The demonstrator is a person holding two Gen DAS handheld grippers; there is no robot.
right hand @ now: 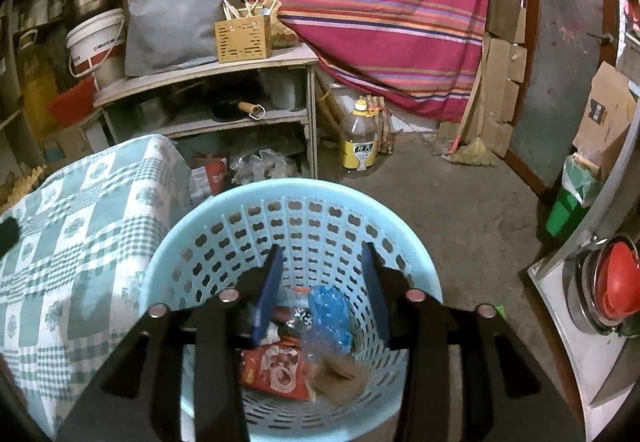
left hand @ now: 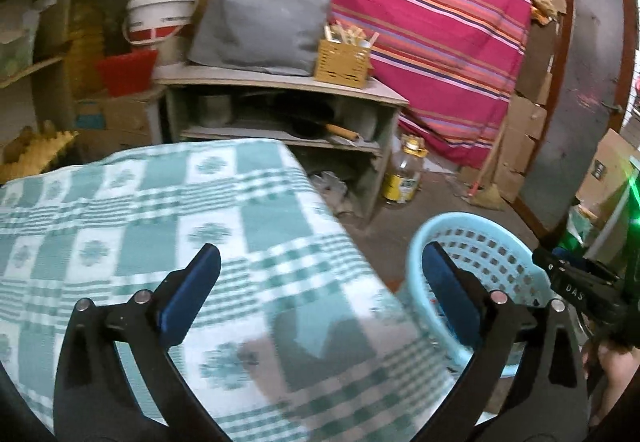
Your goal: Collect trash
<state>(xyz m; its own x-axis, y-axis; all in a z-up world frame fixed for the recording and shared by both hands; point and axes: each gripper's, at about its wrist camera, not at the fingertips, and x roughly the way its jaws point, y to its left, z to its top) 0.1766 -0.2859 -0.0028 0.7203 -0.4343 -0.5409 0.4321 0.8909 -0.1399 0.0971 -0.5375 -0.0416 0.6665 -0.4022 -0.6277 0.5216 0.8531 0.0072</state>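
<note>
A light blue perforated basket stands on the floor beside a table under a green-and-white checked cloth. Inside it lie a red snack packet, crumpled blue plastic and a brown scrap. My right gripper hangs over the basket's mouth, its jaws partly apart with nothing between them. In the left wrist view my left gripper stands wide open and empty above the cloth's right edge. Its right finger is in front of the basket.
Behind the table is a low shelf unit with a grey bag and a yellow utensil box. An oil bottle and a broom are on the concrete floor. A green bin and a steel counter are on the right.
</note>
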